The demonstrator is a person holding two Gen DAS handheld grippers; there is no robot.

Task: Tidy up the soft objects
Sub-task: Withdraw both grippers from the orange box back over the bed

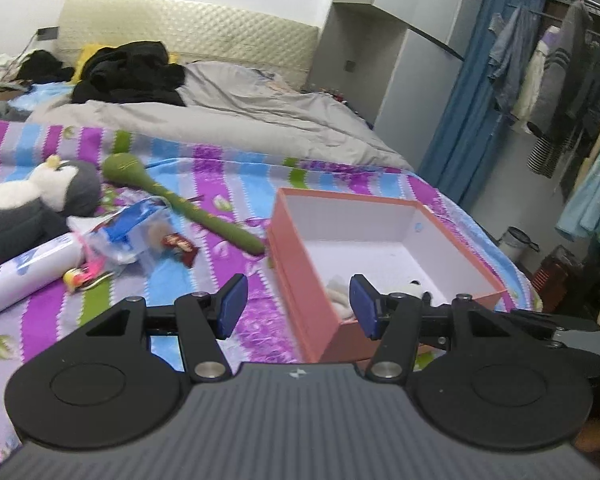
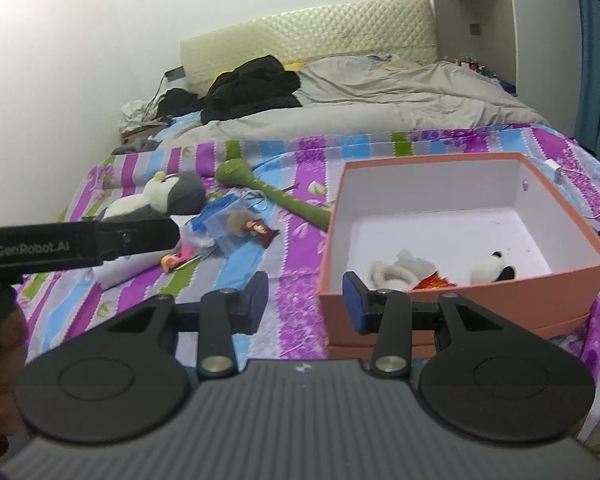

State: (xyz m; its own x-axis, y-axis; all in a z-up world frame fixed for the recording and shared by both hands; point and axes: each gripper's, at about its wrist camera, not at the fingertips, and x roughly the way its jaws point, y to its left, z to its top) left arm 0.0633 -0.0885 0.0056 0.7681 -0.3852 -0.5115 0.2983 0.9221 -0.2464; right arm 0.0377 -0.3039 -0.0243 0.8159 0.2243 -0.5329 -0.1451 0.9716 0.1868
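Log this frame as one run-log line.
left gripper: open, empty | right gripper: open, empty | orange box: panda plush inside | penguin plush: on bedspread

Dim, soft indoor light (fisheye-bent edges), slightly blurred throughout

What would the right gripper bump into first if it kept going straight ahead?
Probably the near left corner of the open orange cardboard box. The right gripper is open and points just at that edge, though depth is hard to judge.

The penguin plush [image 1: 40, 196] was cut off by the left edge; the near box wall [image 1: 320, 304] hid part of the white soft toys [image 1: 340, 292]; the snack wrapper's [image 2: 260, 230] print was too blurred to read
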